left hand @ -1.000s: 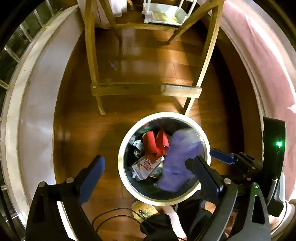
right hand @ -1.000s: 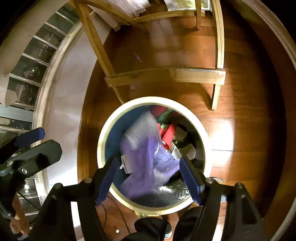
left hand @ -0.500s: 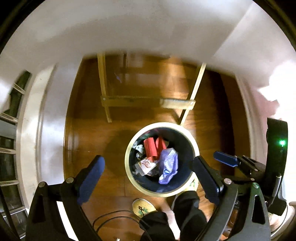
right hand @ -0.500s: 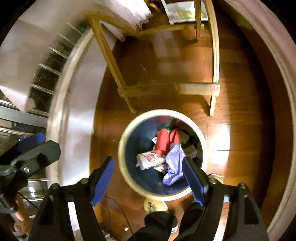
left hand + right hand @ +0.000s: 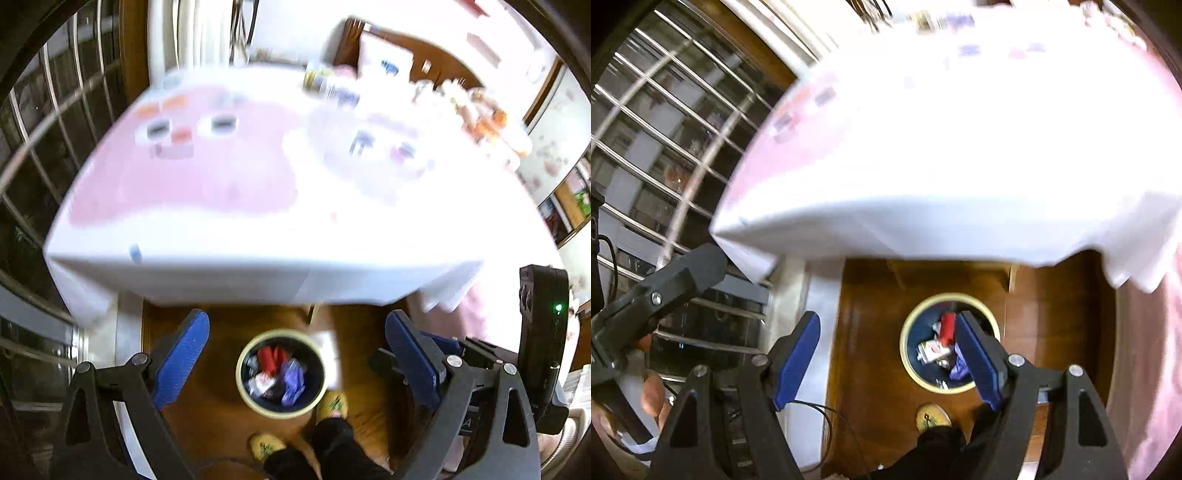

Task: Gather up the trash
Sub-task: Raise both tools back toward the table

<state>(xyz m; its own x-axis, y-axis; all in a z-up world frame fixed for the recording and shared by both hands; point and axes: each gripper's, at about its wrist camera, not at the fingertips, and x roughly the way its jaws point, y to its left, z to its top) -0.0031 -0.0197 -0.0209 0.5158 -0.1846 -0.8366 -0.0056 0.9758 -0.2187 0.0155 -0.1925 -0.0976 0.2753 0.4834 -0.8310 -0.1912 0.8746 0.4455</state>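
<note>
Bin (image 5: 245, 391) upright, mouth upward

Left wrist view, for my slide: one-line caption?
Open left gripper above the trash bin holding wrappers, beside the cloth-covered table.

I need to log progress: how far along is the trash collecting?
Done: the bin on the floor holds a purple wrapper, red pieces and a printed packet. In hand: nothing; the left gripper and right gripper are both open and empty. Left: blurred items at the table's far edge; whether they are trash is unclear.
</note>
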